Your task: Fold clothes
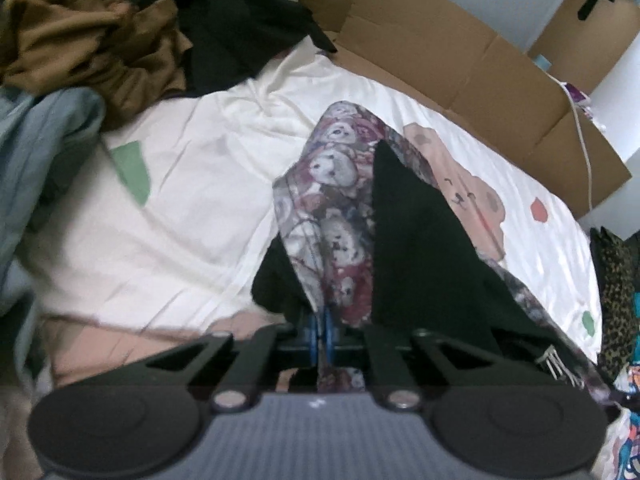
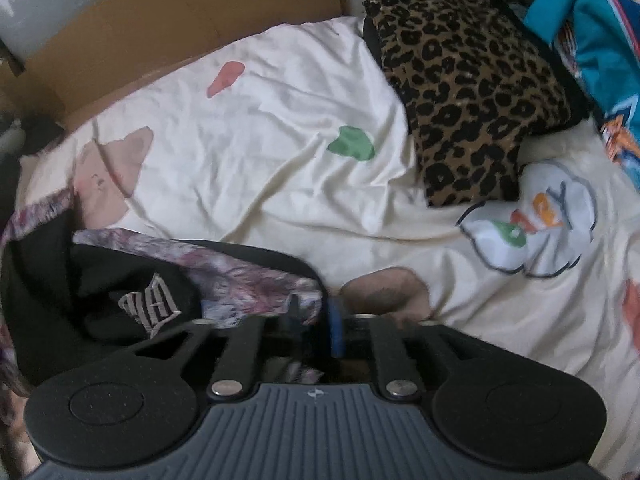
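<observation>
My left gripper (image 1: 322, 330) had its jaws pinched tight on a fold of the bear-print garment (image 1: 334, 196), whose black lining (image 1: 416, 248) rose from the pads toward the middle of the sheet (image 1: 192, 200). My right gripper (image 2: 316, 322) stood part open; one blue pad (image 2: 335, 330) was clear of the cloth, and the garment's printed hem lay at the other jaw, blurred, so I could not tell contact. A leopard-print piece (image 2: 472, 92) lay toward the sheet's far right corner.
</observation>
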Motion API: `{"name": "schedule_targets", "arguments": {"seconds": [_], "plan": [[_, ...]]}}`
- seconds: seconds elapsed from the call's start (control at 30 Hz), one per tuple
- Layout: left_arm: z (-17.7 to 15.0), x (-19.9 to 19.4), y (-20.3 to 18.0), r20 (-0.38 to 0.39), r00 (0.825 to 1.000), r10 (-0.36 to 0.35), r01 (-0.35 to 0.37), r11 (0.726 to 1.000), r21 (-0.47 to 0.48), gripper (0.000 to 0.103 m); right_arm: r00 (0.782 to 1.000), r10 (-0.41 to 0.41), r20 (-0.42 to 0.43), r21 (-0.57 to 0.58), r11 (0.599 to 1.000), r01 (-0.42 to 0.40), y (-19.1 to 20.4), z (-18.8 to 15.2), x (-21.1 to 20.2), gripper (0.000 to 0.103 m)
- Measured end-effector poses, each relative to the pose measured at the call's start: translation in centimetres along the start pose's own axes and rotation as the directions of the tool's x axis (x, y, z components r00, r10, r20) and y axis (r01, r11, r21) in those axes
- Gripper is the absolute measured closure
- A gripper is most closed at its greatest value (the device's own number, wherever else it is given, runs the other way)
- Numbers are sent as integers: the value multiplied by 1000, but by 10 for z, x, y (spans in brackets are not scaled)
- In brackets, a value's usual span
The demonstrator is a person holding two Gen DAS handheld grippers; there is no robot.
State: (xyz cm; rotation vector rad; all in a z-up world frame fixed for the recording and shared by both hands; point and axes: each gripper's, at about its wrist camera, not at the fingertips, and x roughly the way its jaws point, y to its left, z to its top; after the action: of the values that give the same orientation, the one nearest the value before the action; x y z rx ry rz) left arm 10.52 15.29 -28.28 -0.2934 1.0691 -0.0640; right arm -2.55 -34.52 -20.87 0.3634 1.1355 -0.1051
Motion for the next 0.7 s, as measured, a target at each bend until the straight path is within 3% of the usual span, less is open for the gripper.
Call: {"name": "schedule_targets", "arguments": {"seconds": [0.33,0.6,0.7], "plan": [[-52,-55,10,-13,999,51,-51,998,-34,101,998,56,-19,-83,995,-58,29,-3,-8,56],[-90,-89,29,-46,993,106,-109,992,-67,101,993,116,-27,-206,971,-119,51,5,-42,55],[-96,-103,38,-48,988,146,-149,986,-72,101,989,150,-6,-193,970,-148,52,8,-58,54]]}}
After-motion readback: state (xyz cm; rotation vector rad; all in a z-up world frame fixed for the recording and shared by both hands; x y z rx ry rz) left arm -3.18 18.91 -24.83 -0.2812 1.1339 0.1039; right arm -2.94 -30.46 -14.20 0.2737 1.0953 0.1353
